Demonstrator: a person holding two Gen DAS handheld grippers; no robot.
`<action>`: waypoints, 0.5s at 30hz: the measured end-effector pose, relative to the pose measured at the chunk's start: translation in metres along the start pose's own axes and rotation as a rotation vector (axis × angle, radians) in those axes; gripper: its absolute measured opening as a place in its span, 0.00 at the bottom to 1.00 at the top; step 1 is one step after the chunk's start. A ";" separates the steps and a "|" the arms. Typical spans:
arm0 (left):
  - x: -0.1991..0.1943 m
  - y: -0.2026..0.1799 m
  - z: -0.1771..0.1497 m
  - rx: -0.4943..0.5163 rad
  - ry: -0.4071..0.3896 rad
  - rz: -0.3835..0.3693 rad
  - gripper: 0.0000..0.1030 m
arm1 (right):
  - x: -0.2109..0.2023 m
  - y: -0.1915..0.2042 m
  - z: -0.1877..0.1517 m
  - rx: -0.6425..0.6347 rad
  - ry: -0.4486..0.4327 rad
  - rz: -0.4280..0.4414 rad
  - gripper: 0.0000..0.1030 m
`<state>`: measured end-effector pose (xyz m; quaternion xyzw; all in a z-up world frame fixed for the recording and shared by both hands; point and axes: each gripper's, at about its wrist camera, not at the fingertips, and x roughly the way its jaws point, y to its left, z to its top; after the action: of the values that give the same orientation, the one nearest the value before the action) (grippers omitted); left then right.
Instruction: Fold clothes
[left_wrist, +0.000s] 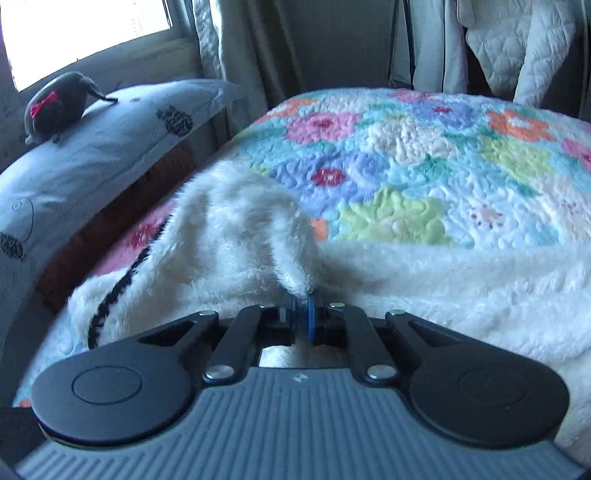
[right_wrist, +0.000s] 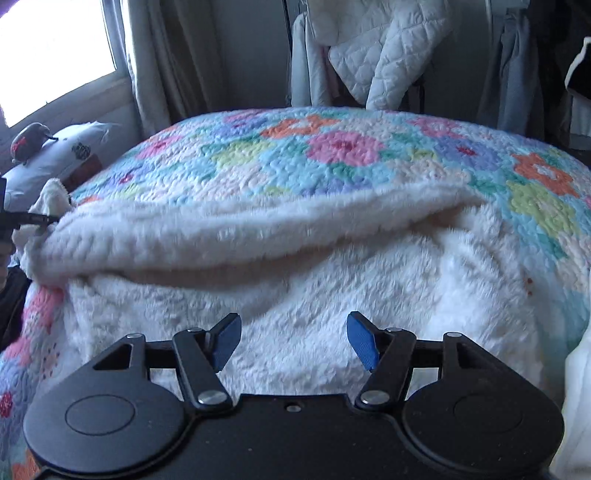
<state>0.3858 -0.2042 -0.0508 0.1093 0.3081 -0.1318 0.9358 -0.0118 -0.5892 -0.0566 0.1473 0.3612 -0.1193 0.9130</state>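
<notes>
I see the quilt, puffy stitched patchwork of bright flowers, covering the bed | white fleece garment, shaggy, top edge rolled over, heaped on the quilt's near side | my right gripper spread wide above the fleece | my left gripper pinching a fleece fold.

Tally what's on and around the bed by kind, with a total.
White fluffy garment: 1, pinched by the left hand-held gripper
Flowered quilt: 1
Pillow: 1
Grey plush toy: 1
Hanging white quilted jacket: 1
Hand-held grippers: 2, the right hand-held gripper open over the garment
Total: 7
</notes>
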 end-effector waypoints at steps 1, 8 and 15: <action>-0.004 0.003 0.008 -0.050 -0.042 -0.001 0.05 | 0.001 -0.002 -0.006 0.021 0.014 0.003 0.67; -0.026 0.015 0.048 -0.191 -0.267 0.150 0.25 | -0.013 -0.023 -0.052 0.197 0.083 0.039 0.67; -0.054 0.021 0.016 -0.195 -0.138 0.065 0.80 | -0.020 -0.036 -0.083 0.363 0.114 0.057 0.71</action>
<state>0.3596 -0.1790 -0.0026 0.0184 0.2505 -0.0783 0.9648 -0.0897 -0.5911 -0.1068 0.3261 0.3805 -0.1482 0.8526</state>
